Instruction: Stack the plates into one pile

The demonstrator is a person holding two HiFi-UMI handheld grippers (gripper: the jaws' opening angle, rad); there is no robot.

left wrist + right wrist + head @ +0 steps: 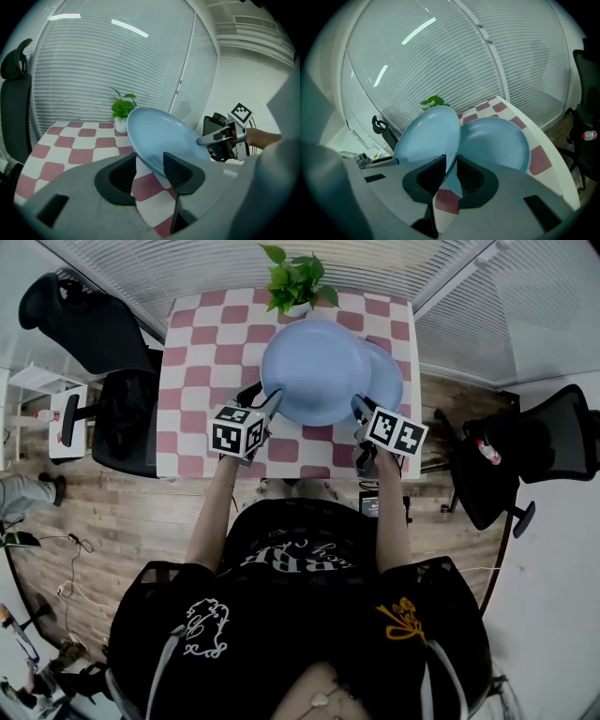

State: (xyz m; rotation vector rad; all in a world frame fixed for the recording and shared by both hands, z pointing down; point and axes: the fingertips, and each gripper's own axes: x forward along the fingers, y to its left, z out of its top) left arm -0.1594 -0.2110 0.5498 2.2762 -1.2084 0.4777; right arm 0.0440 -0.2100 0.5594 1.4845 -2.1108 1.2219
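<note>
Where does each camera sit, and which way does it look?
Head view: on the person's head, looking steeply down at the checked table; shows torso, forearms, left gripper and right gripper clamping the lifted plate.
Left gripper view: on the left gripper, looking along its jaws across that plate to the right gripper and a hand.
Right gripper view: on the right gripper, looking past the plate's rim at the second plate; no body shows.
Shared: both gripper views show the lifted plate and the plant.
</note>
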